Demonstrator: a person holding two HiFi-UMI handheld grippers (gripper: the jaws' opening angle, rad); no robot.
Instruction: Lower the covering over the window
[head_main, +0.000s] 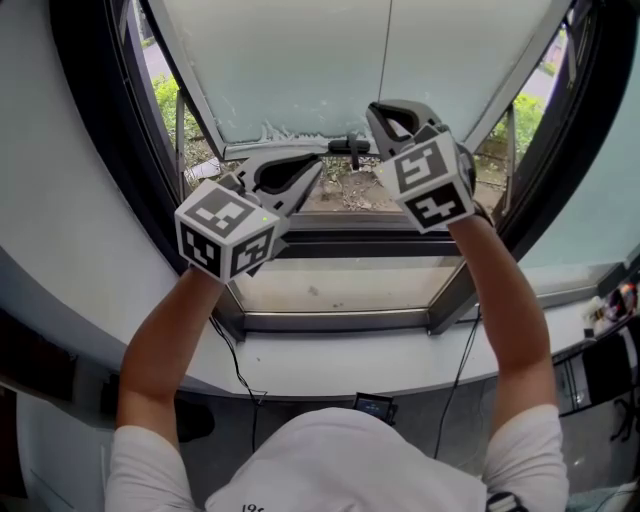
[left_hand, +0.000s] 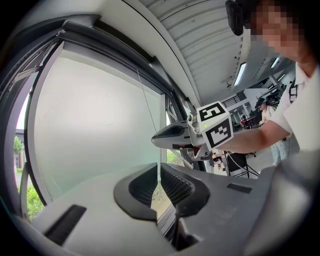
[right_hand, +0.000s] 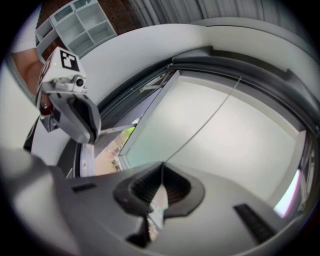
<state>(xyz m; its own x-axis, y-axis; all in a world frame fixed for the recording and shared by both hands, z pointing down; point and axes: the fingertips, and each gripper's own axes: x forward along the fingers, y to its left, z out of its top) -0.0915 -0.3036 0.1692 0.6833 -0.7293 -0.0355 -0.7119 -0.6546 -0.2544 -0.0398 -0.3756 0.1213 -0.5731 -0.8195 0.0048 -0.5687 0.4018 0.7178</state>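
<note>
Head view first: the blind (head_main: 300, 60) is down most of the way. Its bottom rail (head_main: 275, 150) hangs above the window frame (head_main: 340, 243), with an open strip of outdoor ground showing under the rail. So by my reckoning the bulk of the lowering is done and only that last strip is left to close. The cord (head_main: 389, 50) runs down the face of the blind above the rail and ends at my right gripper (head_main: 380, 112), which sits just above the rail towards its right end. My left gripper (head_main: 308, 172) is just below the rail, near its middle. Over to the left gripper view: those jaw tips meet, with a sliver of daylight lower down between the ribbed pads. I can't make out anything pinched there, so I'd call it closed on nothing. What I get here and not from the head view is the side-on look, the right gripper's nose up against the cord, and the office ceiling behind it. Right gripper view now, and this one settles it: the jaws are squeezed together on the cord, which runs straight from the tips up across the blind. It also shows the gap under the rail with green outside, and a white shelf unit (right_hand: 80, 25) well away from the rail.
</note>
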